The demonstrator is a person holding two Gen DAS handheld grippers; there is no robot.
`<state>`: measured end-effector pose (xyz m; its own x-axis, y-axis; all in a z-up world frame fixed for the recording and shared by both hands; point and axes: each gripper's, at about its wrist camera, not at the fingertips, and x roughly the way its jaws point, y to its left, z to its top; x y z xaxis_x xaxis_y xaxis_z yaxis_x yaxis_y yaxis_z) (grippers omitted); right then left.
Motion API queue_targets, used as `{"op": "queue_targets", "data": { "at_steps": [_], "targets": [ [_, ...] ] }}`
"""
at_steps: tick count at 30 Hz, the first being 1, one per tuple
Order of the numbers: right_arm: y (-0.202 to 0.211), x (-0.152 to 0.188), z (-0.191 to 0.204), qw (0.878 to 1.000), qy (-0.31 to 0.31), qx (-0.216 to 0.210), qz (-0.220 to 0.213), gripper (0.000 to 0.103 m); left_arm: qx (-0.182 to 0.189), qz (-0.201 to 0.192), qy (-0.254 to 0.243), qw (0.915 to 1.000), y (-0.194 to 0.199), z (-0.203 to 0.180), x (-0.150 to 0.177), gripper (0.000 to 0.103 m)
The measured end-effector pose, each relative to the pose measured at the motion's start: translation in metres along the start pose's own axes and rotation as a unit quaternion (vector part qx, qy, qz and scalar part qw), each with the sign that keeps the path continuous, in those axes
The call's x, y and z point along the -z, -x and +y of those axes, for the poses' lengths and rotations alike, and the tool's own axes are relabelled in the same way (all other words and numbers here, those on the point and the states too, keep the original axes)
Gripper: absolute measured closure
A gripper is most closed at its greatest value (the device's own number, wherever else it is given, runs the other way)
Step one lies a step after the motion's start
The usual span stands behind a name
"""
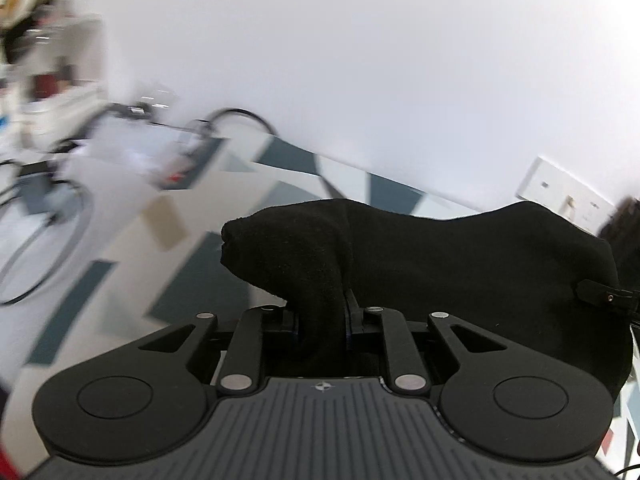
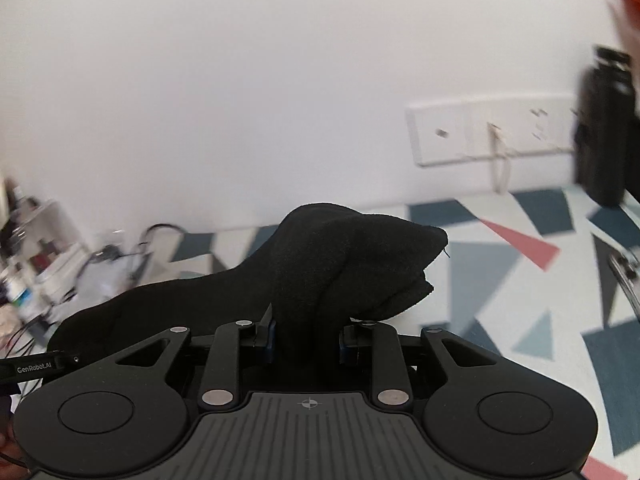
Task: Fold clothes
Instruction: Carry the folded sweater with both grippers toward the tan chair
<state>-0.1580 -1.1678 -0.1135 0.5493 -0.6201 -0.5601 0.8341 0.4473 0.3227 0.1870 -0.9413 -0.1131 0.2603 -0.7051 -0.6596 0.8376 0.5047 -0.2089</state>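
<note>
A black garment (image 1: pixel 460 264) hangs stretched between my two grippers, lifted above the patterned surface. My left gripper (image 1: pixel 322 320) is shut on one bunched end of it; the cloth spills out over the jaws to the left and runs off to the right. In the right wrist view my right gripper (image 2: pixel 307 340) is shut on the other end of the black garment (image 2: pixel 352 268), which bulges over the jaws and trails away to the left. The fingertips of both grippers are hidden by the cloth.
A surface with a white, blue-grey and pink triangle pattern (image 2: pixel 500 276) lies below. A white wall with a socket panel (image 2: pixel 480 132) stands behind. Cables and cluttered items (image 1: pixel 60 152) lie at the left; a dark object (image 2: pixel 604 132) stands at the far right.
</note>
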Motion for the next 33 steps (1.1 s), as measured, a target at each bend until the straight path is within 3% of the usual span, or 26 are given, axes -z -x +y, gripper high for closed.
{"op": "queue_targets", "data": {
  "at_steps": [5, 9, 16, 21, 28, 33],
  "targets": [
    [-0.012, -0.002, 0.023, 0.994, 0.033, -0.089, 0.049, 0.08, -0.085, -0.023, 0.045, 0.9951, 0.054, 0.013, 0.03, 0.084],
    [-0.016, 0.0, 0.053, 0.979, 0.072, -0.168, 0.085, 0.08, -0.143, -0.02, 0.099, 0.9845, 0.093, 0.035, 0.062, 0.084],
    [-0.006, 0.027, 0.143, 0.94, 0.149, -0.273, 0.139, 0.08, -0.233, -0.018, 0.202, 0.9509, 0.169, 0.09, 0.117, 0.084],
    [0.008, 0.055, 0.223, 0.911, 0.199, -0.319, 0.169, 0.08, -0.273, -0.041, 0.262, 0.9249, 0.224, 0.139, 0.151, 0.084],
    [0.033, 0.108, 0.368, 0.867, 0.269, -0.373, 0.193, 0.08, -0.328, -0.08, 0.311, 0.8886, 0.308, 0.226, 0.189, 0.084],
    [0.052, 0.156, 0.467, 0.84, 0.292, -0.407, 0.207, 0.08, -0.36, -0.09, 0.325, 0.8697, 0.364, 0.289, 0.211, 0.084]
  ]
}}
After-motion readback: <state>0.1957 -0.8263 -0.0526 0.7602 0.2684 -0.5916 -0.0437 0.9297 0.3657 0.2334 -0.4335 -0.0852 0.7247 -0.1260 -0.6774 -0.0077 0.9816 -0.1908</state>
